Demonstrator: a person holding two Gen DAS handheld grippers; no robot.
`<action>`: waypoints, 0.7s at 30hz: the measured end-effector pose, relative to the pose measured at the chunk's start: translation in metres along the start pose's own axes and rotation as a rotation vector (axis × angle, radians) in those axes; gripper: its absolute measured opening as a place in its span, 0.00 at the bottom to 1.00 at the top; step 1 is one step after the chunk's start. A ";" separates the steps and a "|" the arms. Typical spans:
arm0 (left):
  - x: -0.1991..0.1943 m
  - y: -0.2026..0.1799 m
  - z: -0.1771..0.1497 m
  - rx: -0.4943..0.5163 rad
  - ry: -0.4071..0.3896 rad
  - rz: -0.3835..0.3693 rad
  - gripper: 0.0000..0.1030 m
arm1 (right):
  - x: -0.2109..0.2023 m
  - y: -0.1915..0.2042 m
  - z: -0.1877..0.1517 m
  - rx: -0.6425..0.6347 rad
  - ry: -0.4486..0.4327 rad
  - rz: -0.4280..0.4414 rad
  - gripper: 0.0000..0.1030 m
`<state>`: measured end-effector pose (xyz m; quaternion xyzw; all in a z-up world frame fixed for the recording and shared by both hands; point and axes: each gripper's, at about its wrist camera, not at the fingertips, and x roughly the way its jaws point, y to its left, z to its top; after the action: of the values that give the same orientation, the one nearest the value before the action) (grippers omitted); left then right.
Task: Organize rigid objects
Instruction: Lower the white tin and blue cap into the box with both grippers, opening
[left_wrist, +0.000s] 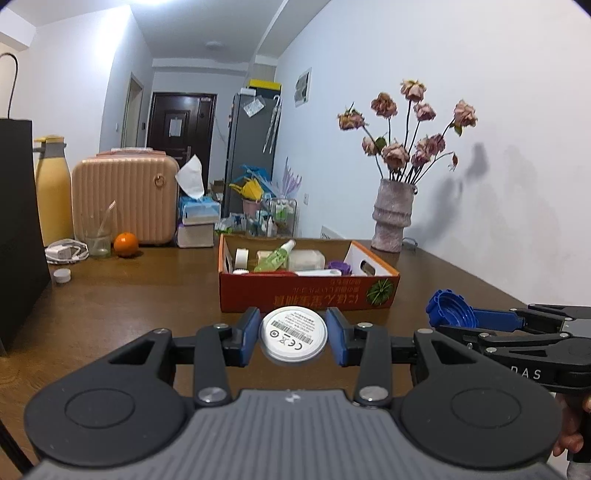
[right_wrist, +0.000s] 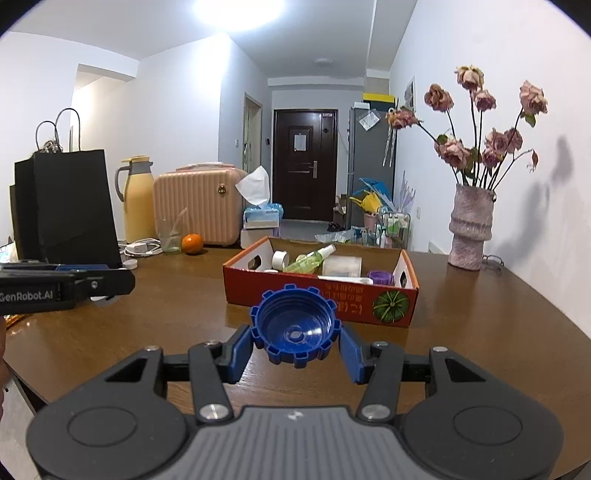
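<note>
**Two round pieces held above the table, short of the red box**

Bare brown table (right_wrist: 480, 332) is seen on both sides of the red cardboard box (left_wrist: 306, 291): a wide stretch to its left, reaching to the black paper bag (right_wrist: 70, 206) at the left edge, and a narrower strip to its right, bounded by the white wall. The box's near wall lies just beyond both sets of fingertips, and its top is open. Along the far edge a yellow jug (left_wrist: 53, 192), a ribbed pink case (left_wrist: 125, 199), a glass (left_wrist: 96, 236), an orange (left_wrist: 126, 244) and a tissue pack are ranged. At the far right, a rough, ringed vase (right_wrist: 471, 229) of dried roses stands near the wall.

The left gripper (left_wrist: 292, 334) is closed narrowly on a white disc (left_wrist: 292, 334), flat and smooth, with a printed label and barcode facing the camera; both blue pads are pressed to its rim. The right gripper (right_wrist: 295, 332) is set wider, and a blue plastic cap (right_wrist: 295, 328) is clamped between its pads, the hollow inside turned toward the camera and the rim notched like a gear. Both pieces are held clear of the tabletop.

Inside the box, a roll of white tape (right_wrist: 279, 259), a green spray bottle (right_wrist: 310, 260) lying on its side, a translucent container (right_wrist: 343, 266) and a purple cap (right_wrist: 380, 277) are seen. A small white cap (left_wrist: 62, 275) lies apart on the table to the left.
</note>
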<state>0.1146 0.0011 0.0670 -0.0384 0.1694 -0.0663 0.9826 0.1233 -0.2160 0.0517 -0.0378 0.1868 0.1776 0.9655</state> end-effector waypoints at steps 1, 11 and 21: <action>0.005 0.001 -0.001 -0.003 0.010 0.003 0.39 | 0.004 -0.002 -0.001 0.003 0.006 0.000 0.49; 0.076 0.008 0.007 0.007 0.085 0.015 0.39 | 0.060 -0.025 -0.003 0.041 0.069 -0.016 0.49; 0.161 0.021 0.035 0.018 0.125 -0.007 0.39 | 0.127 -0.049 0.027 -0.003 0.084 -0.025 0.49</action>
<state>0.2793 0.0002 0.0446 -0.0259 0.2297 -0.0738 0.9701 0.2603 -0.2166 0.0290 -0.0488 0.2266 0.1640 0.9588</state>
